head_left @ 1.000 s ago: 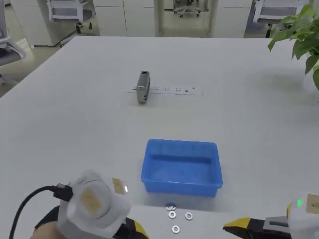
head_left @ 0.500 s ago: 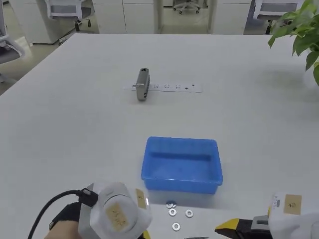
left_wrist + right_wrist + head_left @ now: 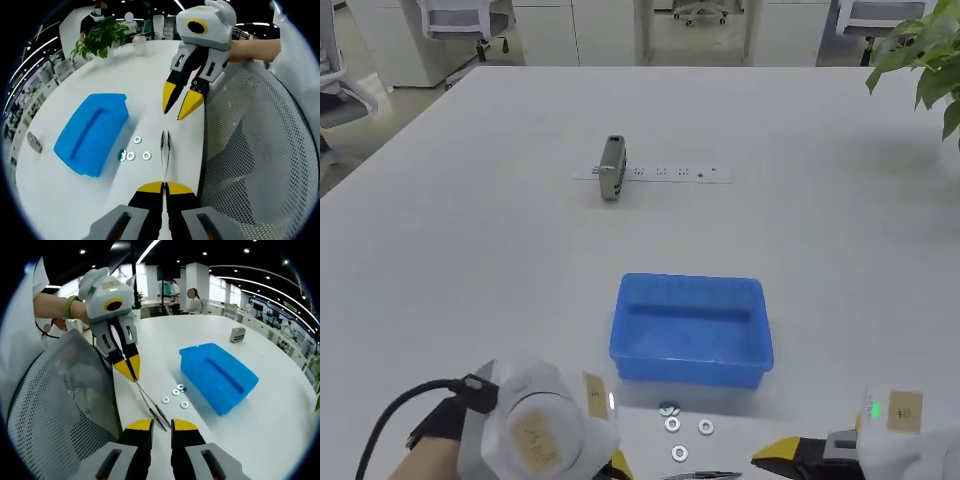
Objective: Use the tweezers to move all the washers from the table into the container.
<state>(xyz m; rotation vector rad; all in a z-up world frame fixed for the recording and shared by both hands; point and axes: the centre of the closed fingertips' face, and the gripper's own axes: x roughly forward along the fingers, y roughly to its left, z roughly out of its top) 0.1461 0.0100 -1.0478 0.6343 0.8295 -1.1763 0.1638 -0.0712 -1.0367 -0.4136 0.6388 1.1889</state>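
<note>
White tabletop [image 3: 470, 250] stretches across an open office, with chairs [image 3: 455, 20] past its far edge and a leafy plant [image 3: 920, 60] at one corner. A power strip [image 3: 670, 173] with a grey adapter [image 3: 611, 168] lies well beyond the blue container [image 3: 685, 365]. Four washers [image 3: 672, 424] lie just before its near wall. The left claw [image 3: 164, 187] is clenched on the tweezers [image 3: 165, 150]; the right claw [image 3: 160, 426] stands released near their tips.

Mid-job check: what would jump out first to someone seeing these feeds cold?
The blue container sits mid-table, with four washers lying just in front of it. The left gripper is shut on the tweezers, which point toward the open right gripper.
</note>
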